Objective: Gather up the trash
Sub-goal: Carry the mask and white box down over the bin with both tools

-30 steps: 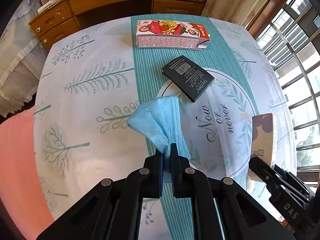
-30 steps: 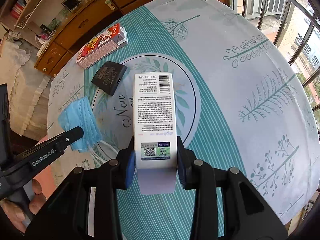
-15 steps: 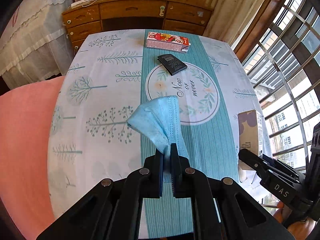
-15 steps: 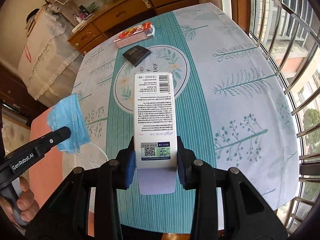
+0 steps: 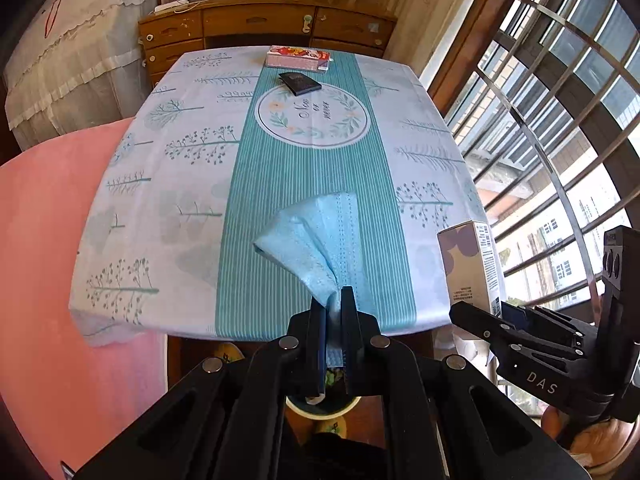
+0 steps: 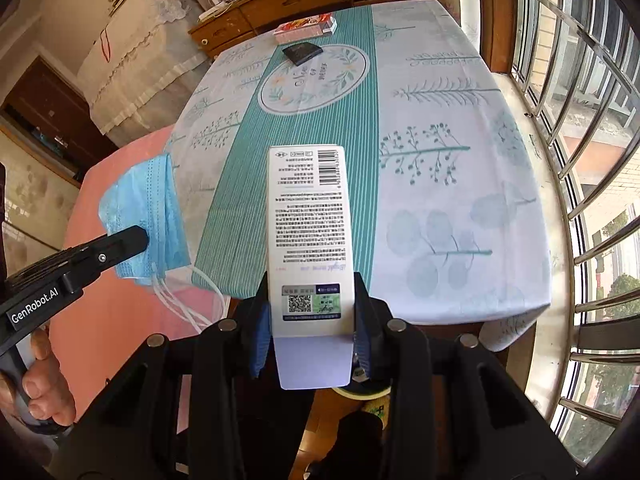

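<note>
My left gripper (image 5: 332, 300) is shut on a crumpled blue face mask (image 5: 316, 236), held in the air over the near edge of the table (image 5: 168, 208). The mask (image 6: 144, 208) and its white ear loops also show at the left of the right wrist view. My right gripper (image 6: 310, 292) is shut on a tall white carton (image 6: 308, 220) with printed text and a barcode; the carton (image 5: 472, 264) appears at the right of the left wrist view. A red-and-white box (image 5: 298, 57) and a black packet (image 5: 300, 83) lie at the table's far end.
A pink cushioned seat (image 5: 44, 248) stands left of the table. A barred window (image 6: 580, 120) runs along the right side. A wooden dresser (image 5: 264, 24) stands behind the table. Below the near edge a round container with a green rim (image 5: 322, 402) sits on the floor.
Both grippers have pulled back from the middle of the table to beyond its near edge and risen, with the mask and the carton still held. The box and packet now look far away.
</note>
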`<state>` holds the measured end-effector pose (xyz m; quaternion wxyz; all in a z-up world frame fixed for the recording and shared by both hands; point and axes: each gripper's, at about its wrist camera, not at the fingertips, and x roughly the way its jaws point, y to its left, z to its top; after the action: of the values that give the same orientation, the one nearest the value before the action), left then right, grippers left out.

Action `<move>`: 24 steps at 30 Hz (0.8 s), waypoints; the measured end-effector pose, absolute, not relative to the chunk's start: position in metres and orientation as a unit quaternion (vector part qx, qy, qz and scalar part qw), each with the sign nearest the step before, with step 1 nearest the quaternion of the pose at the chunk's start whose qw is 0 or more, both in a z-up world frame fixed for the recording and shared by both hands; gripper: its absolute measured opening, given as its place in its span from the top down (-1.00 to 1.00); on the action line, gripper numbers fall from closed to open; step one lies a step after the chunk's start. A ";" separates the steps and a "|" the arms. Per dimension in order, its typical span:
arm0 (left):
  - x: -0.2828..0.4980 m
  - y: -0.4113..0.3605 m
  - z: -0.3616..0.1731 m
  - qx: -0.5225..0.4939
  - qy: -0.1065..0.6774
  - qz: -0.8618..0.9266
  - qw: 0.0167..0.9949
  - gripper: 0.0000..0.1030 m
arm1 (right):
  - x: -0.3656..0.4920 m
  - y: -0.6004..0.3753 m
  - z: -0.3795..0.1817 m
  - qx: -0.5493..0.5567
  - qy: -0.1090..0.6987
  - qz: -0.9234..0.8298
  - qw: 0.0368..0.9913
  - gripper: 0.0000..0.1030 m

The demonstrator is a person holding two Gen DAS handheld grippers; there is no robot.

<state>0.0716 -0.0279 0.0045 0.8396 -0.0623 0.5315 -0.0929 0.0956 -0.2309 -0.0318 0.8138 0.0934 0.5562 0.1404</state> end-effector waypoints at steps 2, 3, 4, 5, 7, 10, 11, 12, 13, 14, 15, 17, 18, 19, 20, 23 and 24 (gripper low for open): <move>0.051 -0.035 0.001 -0.054 0.539 -0.101 0.834 0.89 | 0.076 -0.236 -0.038 0.096 0.567 0.140 0.806 0.39; 0.043 -0.037 -0.001 -0.050 0.543 -0.105 0.832 0.89 | 0.068 -0.237 -0.041 0.098 0.573 0.139 0.802 0.39; 0.035 -0.039 -0.003 -0.047 0.547 -0.108 0.829 0.89 | 0.061 -0.237 -0.044 0.100 0.578 0.138 0.798 0.39; 0.025 -0.042 -0.007 -0.044 0.553 -0.112 0.824 0.89 | 0.052 -0.238 -0.048 0.102 0.584 0.137 0.794 0.39; 0.013 -0.044 -0.018 -0.039 0.566 -0.119 0.815 0.89 | 0.040 -0.235 -0.058 0.105 0.595 0.133 0.786 0.39; 0.000 -0.044 -0.039 -0.034 0.589 -0.125 0.798 0.89 | 0.030 -0.229 -0.078 0.113 0.612 0.125 0.772 0.39; -0.005 -0.045 -0.047 -0.031 0.596 -0.126 0.793 0.89 | 0.023 -0.227 -0.087 0.115 0.619 0.122 0.767 0.39; -0.011 -0.045 -0.056 -0.027 0.602 -0.128 0.788 0.89 | 0.020 -0.224 -0.095 0.116 0.625 0.120 0.762 0.39; -0.014 -0.045 -0.065 -0.024 0.608 -0.130 0.783 0.89 | 0.014 -0.222 -0.105 0.118 0.632 0.118 0.757 0.39; -0.017 -0.045 -0.075 -0.023 0.613 -0.134 0.778 0.89 | 0.011 -0.220 -0.114 0.119 0.637 0.114 0.753 0.39; -0.020 -0.044 -0.085 -0.020 0.618 -0.137 0.774 0.89 | 0.006 -0.218 -0.125 0.122 0.641 0.111 0.750 0.39; -0.026 -0.045 -0.107 -0.012 0.624 -0.141 0.768 0.89 | -0.002 -0.215 -0.148 0.130 0.650 0.103 0.742 0.39; -0.028 -0.044 -0.120 -0.009 0.627 -0.143 0.766 0.89 | -0.006 -0.214 -0.162 0.132 0.655 0.097 0.738 0.39; -0.031 -0.045 -0.132 -0.006 0.630 -0.145 0.763 0.89 | -0.011 -0.212 -0.175 0.134 0.659 0.089 0.735 0.39; -0.032 -0.045 -0.144 -0.002 0.633 -0.146 0.760 0.89 | -0.014 -0.212 -0.189 0.135 0.663 0.082 0.732 0.39; -0.036 -0.046 -0.184 0.003 0.641 -0.150 0.753 0.89 | -0.022 -0.214 -0.229 0.147 0.670 0.057 0.726 0.39; -0.036 -0.047 -0.198 0.004 0.644 -0.152 0.750 0.89 | -0.025 -0.215 -0.241 0.150 0.671 0.049 0.725 0.39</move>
<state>-0.0365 -0.0475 -0.1976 0.7499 0.0042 0.6439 -0.1515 -0.0249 -0.2145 -0.2409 0.7246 0.1500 0.6709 0.0488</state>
